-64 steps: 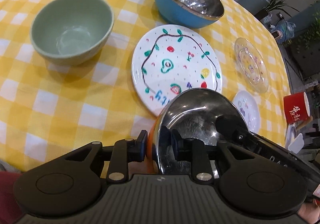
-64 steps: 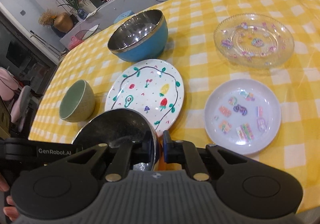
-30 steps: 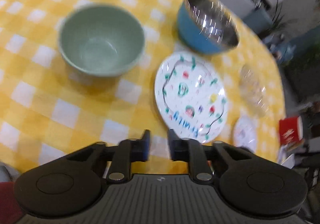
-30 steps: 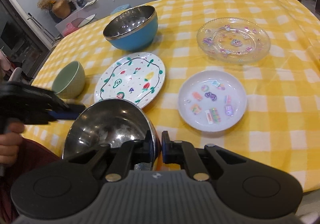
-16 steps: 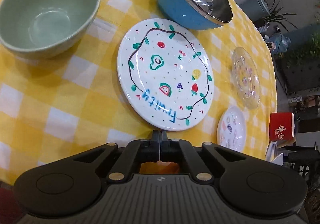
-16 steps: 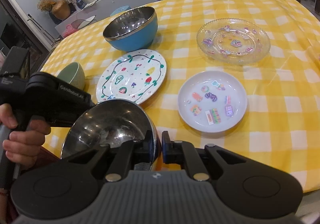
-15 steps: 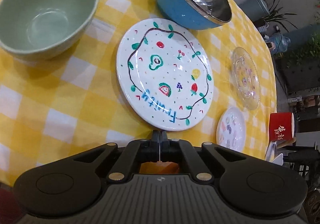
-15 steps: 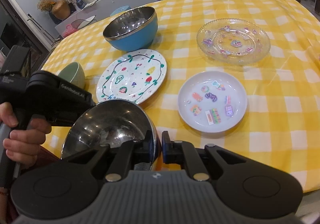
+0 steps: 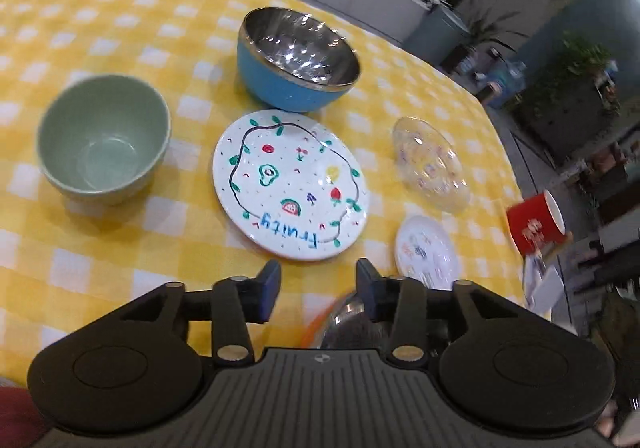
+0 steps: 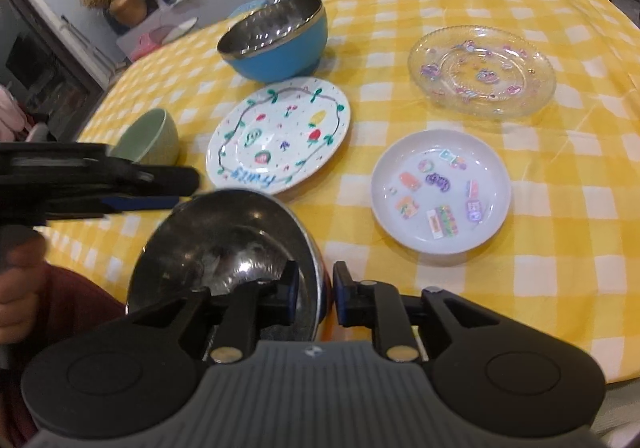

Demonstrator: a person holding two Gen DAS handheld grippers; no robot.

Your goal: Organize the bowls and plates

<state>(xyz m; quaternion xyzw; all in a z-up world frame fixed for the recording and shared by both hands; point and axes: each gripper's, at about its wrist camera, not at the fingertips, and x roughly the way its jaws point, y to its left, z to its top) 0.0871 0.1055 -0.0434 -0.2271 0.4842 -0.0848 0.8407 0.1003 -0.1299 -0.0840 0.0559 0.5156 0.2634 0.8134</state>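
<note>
Steel bowl (image 10: 224, 244), orange on the outside, sits at the near edge of the desk (image 10: 560, 175), tilted so its polished inside faces up and left. The right gripper (image 10: 316, 292) has its jaws closed on the bowl's rim, one finger inside the bowl and one outside. The right gripper points forward across the desk, level with the rim.

The left gripper (image 9: 316, 284) hovers above the near desk edge, aimed down and forward at the painted fruit plate (image 9: 290, 183). Its jaws stand open and hold nothing. In the right wrist view the left gripper (image 10: 176, 189) shows from the side, reaching in from the left just above the steel bowl, with the person's hand (image 10: 18, 288) on its handle.

Half a second ago the left jaws were shut and lay lower, close to the fruit plate; now they are spread and the view is higher and farther back, so the steel bowl's orange edge (image 9: 320, 324) shows below them. The right gripper's grip on the rim is unchanged.

Beyond lie the green bowl (image 9: 104, 139), the blue bowl (image 9: 296, 59), the clear glass plate (image 10: 482, 71) and the small white sticker plate (image 10: 440, 191), all apart from one another. A red cup (image 9: 536, 228) stands off the desk to the right.
</note>
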